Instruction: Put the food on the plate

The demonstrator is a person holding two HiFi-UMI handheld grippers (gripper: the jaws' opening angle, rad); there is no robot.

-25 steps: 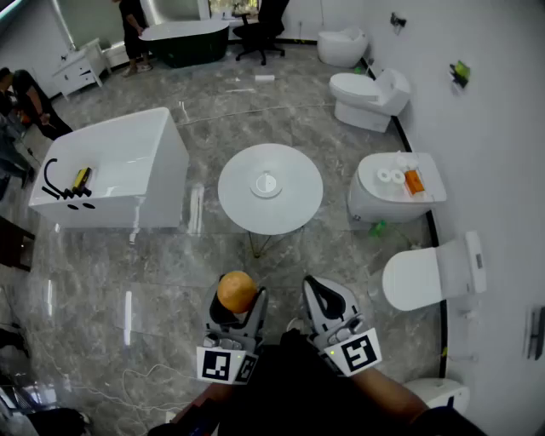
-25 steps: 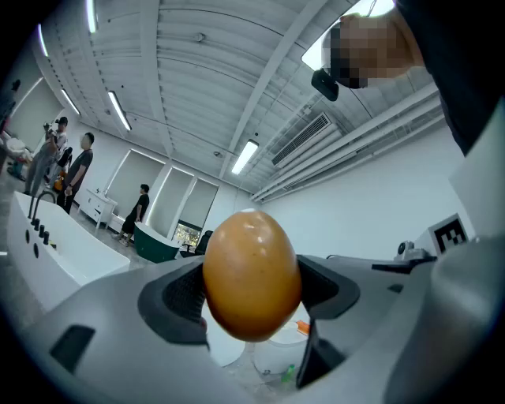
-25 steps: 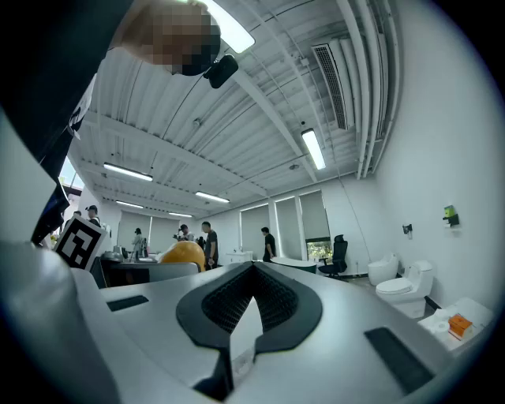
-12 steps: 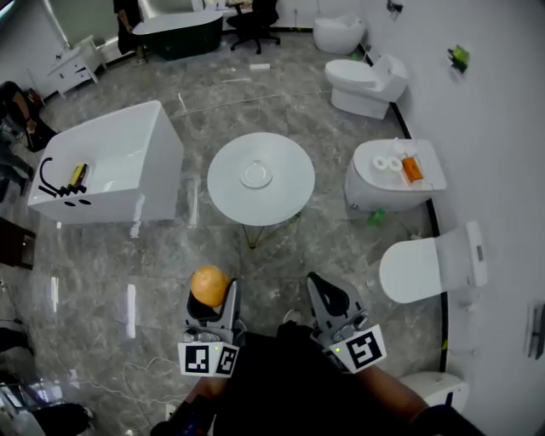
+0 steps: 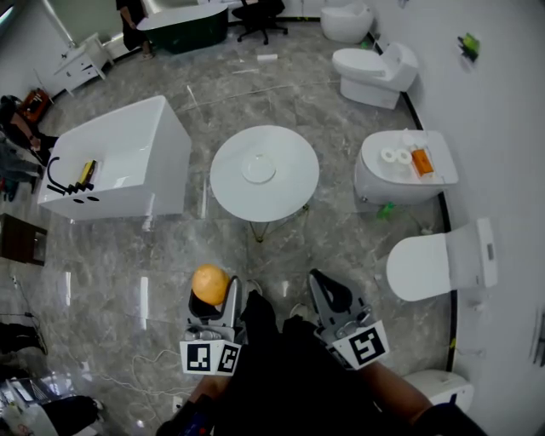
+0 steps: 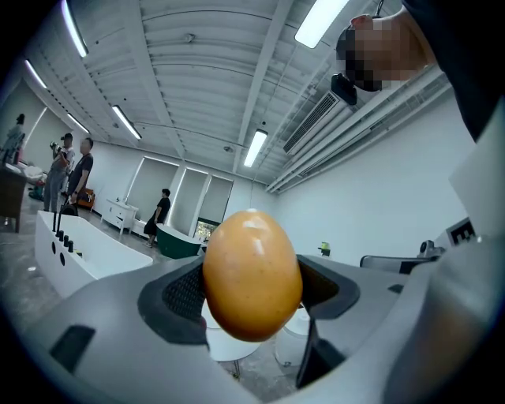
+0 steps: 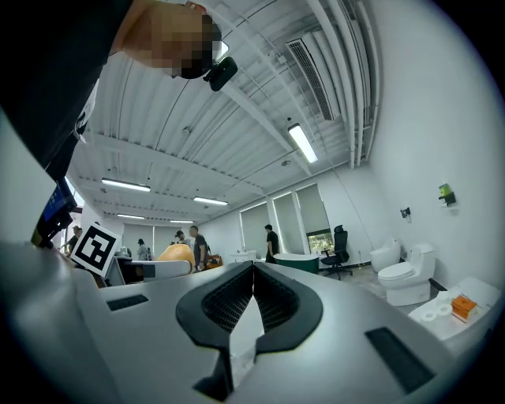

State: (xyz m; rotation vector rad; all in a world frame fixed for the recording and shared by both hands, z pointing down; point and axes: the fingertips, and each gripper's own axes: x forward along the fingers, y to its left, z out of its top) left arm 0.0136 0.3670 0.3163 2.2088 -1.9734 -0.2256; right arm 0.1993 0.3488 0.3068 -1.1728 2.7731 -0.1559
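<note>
showroom floor, food clamped in the left jaws, plate out on the table

grey marble floor (image 5: 341, 238) runs through a bathroom showroom, with a white bathtub (image 5: 119, 153) off to the left and white toilets (image 5: 375, 72) lined up along the right wall. between them stands a round white table (image 5: 294, 183), and a small white plate (image 5: 258, 169) sits at its centre.

near the bottom of the head view the person holds both grippers close to the body, side by side and pointing toward the table. the left gripper (image 5: 211, 305) has its jaws parted just enough to clamp an orange-brown, egg-shaped piece of food (image 6: 252, 272). in the left gripper view the dark pads (image 6: 185, 296) press on both flanks of it, and its top stands up above them. the food hangs over the floor on the near side of the table, well apart from the plate.

the right gripper (image 7: 252, 296) has its jaws brought together, the pad tips meeting with nothing between them. it sits just beside the left one, not touching it.

a low white fixture (image 5: 407, 166) by the right wall carries two paper rolls and an orange box (image 5: 414, 160). a person (image 5: 132, 21) stands at the far end of the room beside a dark tub.
</note>
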